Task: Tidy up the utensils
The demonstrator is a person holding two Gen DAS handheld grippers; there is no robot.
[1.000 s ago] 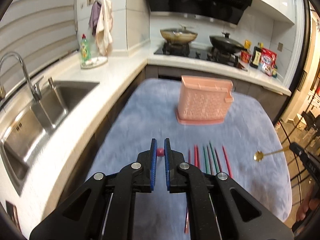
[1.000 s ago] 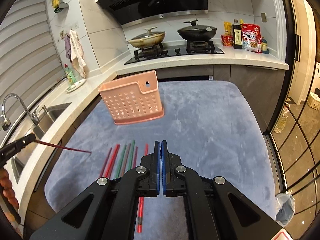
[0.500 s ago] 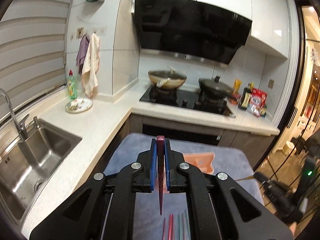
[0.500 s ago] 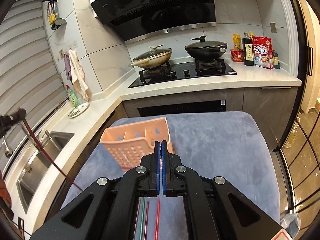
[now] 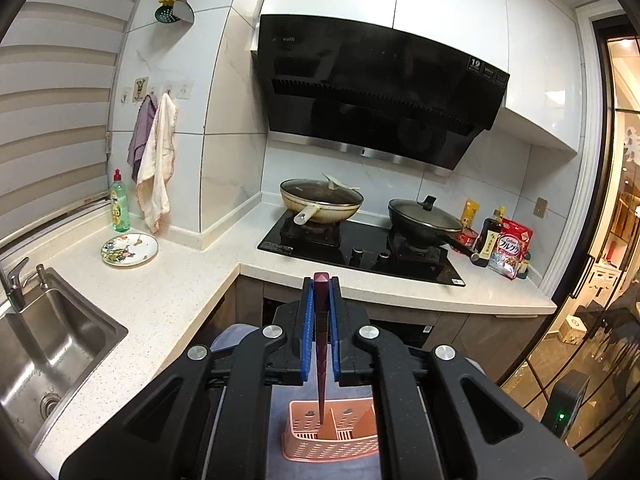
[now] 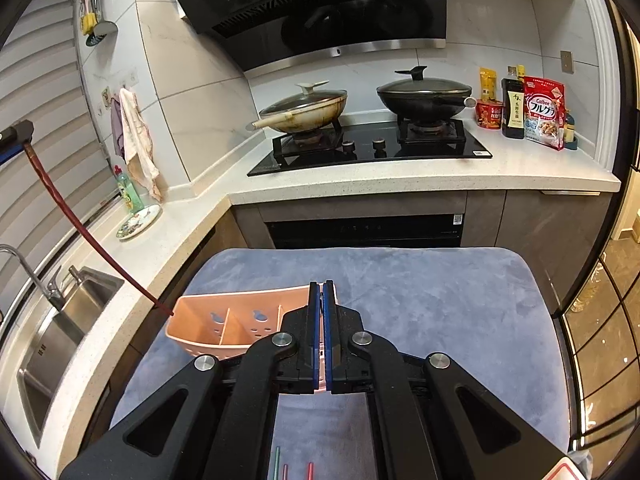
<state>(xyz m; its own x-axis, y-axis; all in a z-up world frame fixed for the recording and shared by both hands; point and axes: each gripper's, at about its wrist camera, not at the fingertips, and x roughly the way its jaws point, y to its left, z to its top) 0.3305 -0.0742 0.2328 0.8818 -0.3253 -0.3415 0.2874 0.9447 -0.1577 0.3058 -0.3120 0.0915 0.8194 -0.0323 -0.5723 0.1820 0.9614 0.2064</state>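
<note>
My left gripper is shut on a dark red chopstick, which hangs point down above the pink perforated utensil basket. In the right wrist view the chopstick slants down from the left gripper, its tip just left of the basket. My right gripper is shut above the basket's right end; what it holds is hidden. The tips of three coloured chopsticks lie on the blue mat.
A steel sink and tap lie to the left. A painted plate and soap bottle stand on the white counter. Two lidded pans sit on the hob behind, with food packets at its right.
Both grippers have risen and tilted up. The left gripper has lifted the red chopstick off the mat and turned it upright over the basket. The right gripper stayed shut and moved over the basket.
</note>
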